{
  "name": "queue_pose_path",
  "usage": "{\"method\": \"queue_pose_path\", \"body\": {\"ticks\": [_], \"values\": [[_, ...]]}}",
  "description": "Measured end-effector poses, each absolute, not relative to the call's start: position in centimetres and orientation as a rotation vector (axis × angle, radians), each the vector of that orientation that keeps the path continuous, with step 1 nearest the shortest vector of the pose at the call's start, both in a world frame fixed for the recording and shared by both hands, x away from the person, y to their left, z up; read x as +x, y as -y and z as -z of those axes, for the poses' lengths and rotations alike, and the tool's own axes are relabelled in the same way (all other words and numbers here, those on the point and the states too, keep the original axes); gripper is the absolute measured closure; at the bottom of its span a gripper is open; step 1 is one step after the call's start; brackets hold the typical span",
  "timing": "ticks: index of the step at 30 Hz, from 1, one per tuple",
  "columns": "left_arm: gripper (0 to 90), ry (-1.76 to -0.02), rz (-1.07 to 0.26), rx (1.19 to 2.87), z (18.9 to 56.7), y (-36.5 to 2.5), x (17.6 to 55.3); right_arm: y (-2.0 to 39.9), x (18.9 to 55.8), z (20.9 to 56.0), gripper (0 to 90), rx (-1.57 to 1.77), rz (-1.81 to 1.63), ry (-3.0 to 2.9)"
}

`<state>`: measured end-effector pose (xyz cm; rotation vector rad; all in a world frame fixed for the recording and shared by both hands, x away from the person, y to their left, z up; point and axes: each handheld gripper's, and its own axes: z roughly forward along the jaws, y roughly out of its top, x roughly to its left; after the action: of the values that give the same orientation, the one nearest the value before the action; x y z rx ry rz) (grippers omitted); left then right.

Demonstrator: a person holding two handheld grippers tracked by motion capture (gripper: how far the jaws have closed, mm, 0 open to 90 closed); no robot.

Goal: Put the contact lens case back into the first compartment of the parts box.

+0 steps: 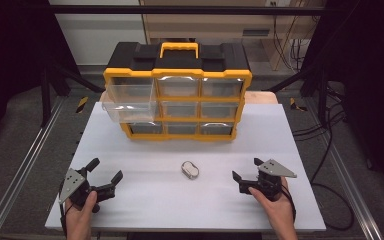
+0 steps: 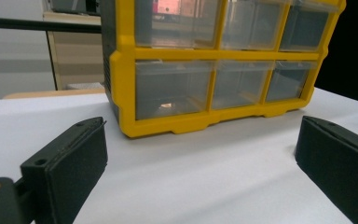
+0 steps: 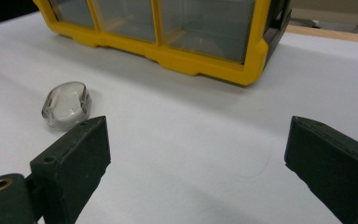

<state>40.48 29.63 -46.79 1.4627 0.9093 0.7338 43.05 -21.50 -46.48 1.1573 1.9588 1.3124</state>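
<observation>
— How do the jaws stand?

— Both pairs are spread wide with nothing between them. In the high view the left gripper (image 1: 106, 176) sits at the near left of the white table (image 1: 145, 200), held by the person's left hand (image 1: 80, 212), its jaws pointing right and a little away. The right gripper (image 1: 246, 169) sits at the near right in the right hand (image 1: 275, 207), jaws pointing left, with its grey three-cornered plate on top.

— What lies between them?

— A small clear oval case (image 1: 190, 169) with something white inside. It rests flat on the table, roughly midway between the two grippers and well apart from both. In the right gripper view it lies just beyond the tip of the left-hand jaw, apart from it (image 3: 66, 105).

— And farther out?

— A yellow and black drawer organizer (image 1: 177, 75) stands at the far side of the table, with a yellow carry handle (image 1: 179, 48) on top and three rows of clear drawers. The top left drawer (image 1: 130, 97) is pulled well out, overhanging the row below; the others sit flush. It looks empty, though I cannot tell for sure.

— What does the left gripper view show?

— The organizer's lower rows (image 2: 214, 79) straight ahead, past bare table between the open jaws. The case is well in front of the organizer, touching nothing.
</observation>
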Motion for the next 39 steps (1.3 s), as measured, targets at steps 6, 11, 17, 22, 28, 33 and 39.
{"method": "queue_pose_path", "body": {"ticks": [6, 11, 17, 22, 28, 33, 39], "values": [[1.7, -0.884, -0.729, 1.477, 46.7, -28.7, 40.6, 19.3, 43.3, 46.6, 7.2, 1.147, -1.275, -2.039], [1.6, -0.885, -0.724, 1.490, 46.9, -28.9, 40.8, 16.9, 43.9, 46.2, 7.1, 1.112, -1.212, -2.115], [1.4, -0.894, -0.731, 1.486, 46.9, -29.3, 40.8, 14.0, 44.7, 45.4, 9.5, 1.068, -1.155, -2.193], [1.4, -0.892, -0.729, 1.486, 46.9, -29.4, 40.7, 11.7, 45.4, 44.8, 10.1, 1.051, -1.131, -2.269], [1.3, -0.886, -0.730, 1.488, 46.9, -29.4, 40.7, 9.5, 46.0, 45.0, 11.4, 1.036, -1.074, -2.349], [1.3, -0.886, -0.728, 1.489, 46.9, -29.4, 40.8, 8.3, 46.5, 45.4, 12.0, 1.047, -1.044, -2.390], [1.2, -0.885, -0.729, 1.493, 46.9, -29.4, 40.9, 7.4, 47.2, 45.7, 13.0, 1.062, -1.023, -2.417]]}}
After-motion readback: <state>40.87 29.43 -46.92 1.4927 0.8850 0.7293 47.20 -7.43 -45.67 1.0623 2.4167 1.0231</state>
